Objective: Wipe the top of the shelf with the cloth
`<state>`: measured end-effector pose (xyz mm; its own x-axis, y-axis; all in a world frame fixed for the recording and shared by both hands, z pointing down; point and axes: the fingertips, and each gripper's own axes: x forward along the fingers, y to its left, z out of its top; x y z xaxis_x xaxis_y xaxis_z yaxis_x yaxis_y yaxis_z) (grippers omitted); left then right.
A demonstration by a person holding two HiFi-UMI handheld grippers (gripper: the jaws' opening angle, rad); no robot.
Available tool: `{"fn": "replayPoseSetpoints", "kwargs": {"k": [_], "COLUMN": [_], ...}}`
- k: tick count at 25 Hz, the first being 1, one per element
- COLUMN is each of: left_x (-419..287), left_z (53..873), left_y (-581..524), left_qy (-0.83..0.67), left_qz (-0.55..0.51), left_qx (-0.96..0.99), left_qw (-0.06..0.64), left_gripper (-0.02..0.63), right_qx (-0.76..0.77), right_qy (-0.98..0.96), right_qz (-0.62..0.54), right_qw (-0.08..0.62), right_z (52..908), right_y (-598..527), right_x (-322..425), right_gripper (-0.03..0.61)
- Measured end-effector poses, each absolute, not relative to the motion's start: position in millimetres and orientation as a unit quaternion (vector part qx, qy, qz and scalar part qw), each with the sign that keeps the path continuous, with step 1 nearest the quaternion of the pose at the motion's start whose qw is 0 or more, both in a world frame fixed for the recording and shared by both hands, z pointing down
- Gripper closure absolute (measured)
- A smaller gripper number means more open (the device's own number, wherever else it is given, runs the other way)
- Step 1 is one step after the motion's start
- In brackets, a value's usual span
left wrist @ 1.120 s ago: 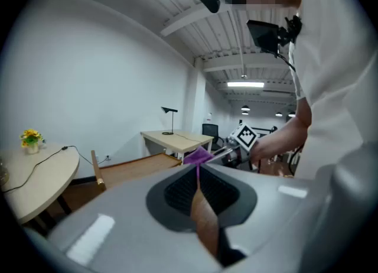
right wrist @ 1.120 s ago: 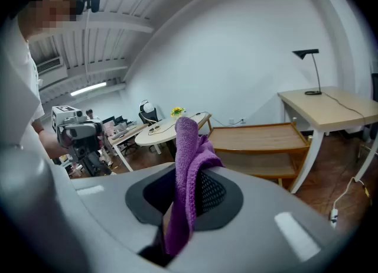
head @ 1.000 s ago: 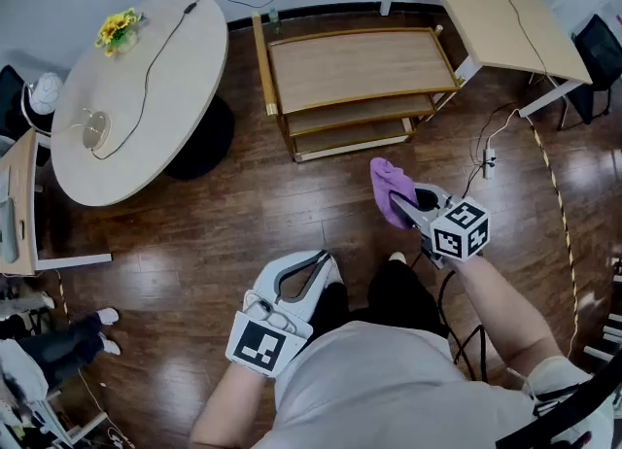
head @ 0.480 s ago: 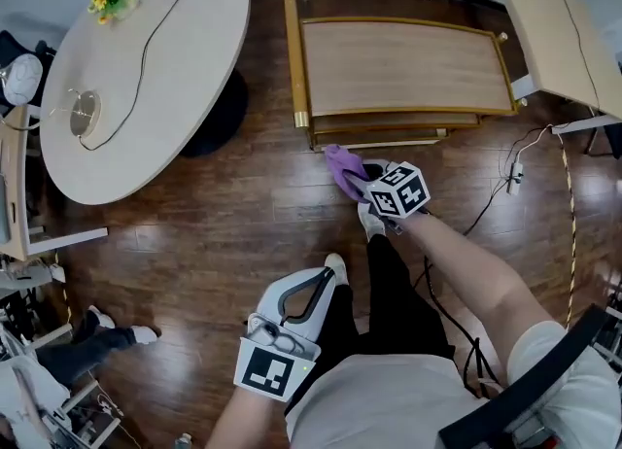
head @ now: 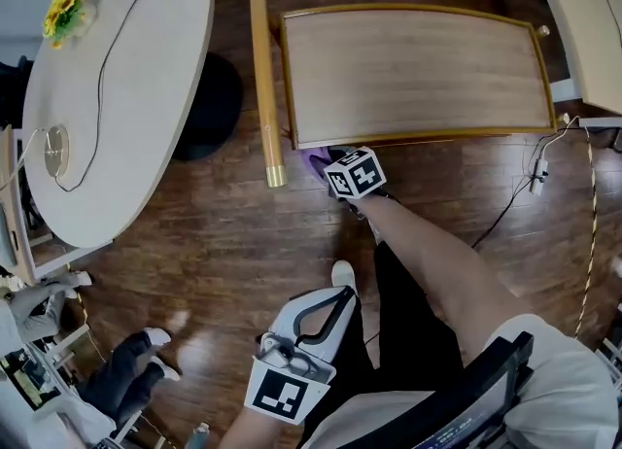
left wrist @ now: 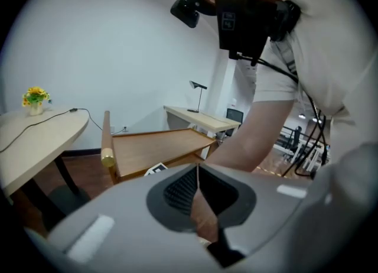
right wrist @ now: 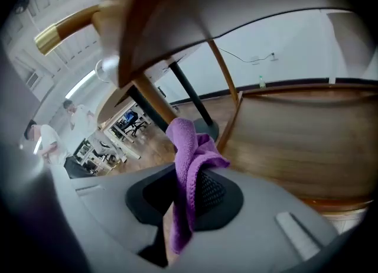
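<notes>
The purple cloth [right wrist: 188, 148] is pinched between the jaws of the right gripper [head: 324, 157]; the jaws are pressed tight on it, and a fold of the cloth is seen sticking up past them. The cloth is held at the near edge of the shelf [head: 418, 73], close to the corner by the long round bar [head: 259, 68]; whether the wood top is touched by it cannot be told. The top of the shelf is made of light brown wood with a darker rim; the bar is fixed along one short side, and its near end is capped in gold. The left gripper [head: 339, 293] is held low, just by the person's leg [head: 413, 326] and well apart from the shelf; its jaws are pressed together and nothing is held between them. A round table [head: 126, 117] is seen beside the shelf, on the bar's side; yellow flowers [head: 64, 12] are set near its far edge. Dark wooden floor [head: 233, 233] is seen under it all.
</notes>
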<state>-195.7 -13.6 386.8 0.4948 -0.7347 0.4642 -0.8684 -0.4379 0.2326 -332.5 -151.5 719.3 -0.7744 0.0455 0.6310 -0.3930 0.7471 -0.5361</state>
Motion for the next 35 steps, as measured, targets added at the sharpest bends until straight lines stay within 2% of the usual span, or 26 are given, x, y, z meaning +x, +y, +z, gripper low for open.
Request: {"fn": "replayPoseSetpoints", "kwargs": {"k": [4, 10, 23, 35], "left_x": [-182, -151, -90, -54], "left_z": [402, 416, 429, 436], "left_y": [-40, -65, -100, -121], "left_qy": [-0.461, -0.423, -0.346, -0.315], "left_qz": [0.157, 0.151, 0.161, 0.173], "left_qx": [0.843, 0.861, 0.895, 0.904], "left_qw": [0.230, 0.241, 0.232, 0.232], "left_gripper": [0.588, 0.588, 0.588, 0.588], "right_qx": [0.114, 0.187, 0.322, 0.428], "right_qy": [-0.870, -0.855, -0.820, -0.771], "right_qz": [0.361, 0.376, 0.354, 0.308], "right_qw": [0.315, 0.305, 0.314, 0.356], "right_z": [742, 758, 766, 765], "right_y": [-172, -213, -300, -371], "right_x": [-319, -243, -44, 144], "right_gripper": [0.526, 0.526, 0.526, 0.526]}}
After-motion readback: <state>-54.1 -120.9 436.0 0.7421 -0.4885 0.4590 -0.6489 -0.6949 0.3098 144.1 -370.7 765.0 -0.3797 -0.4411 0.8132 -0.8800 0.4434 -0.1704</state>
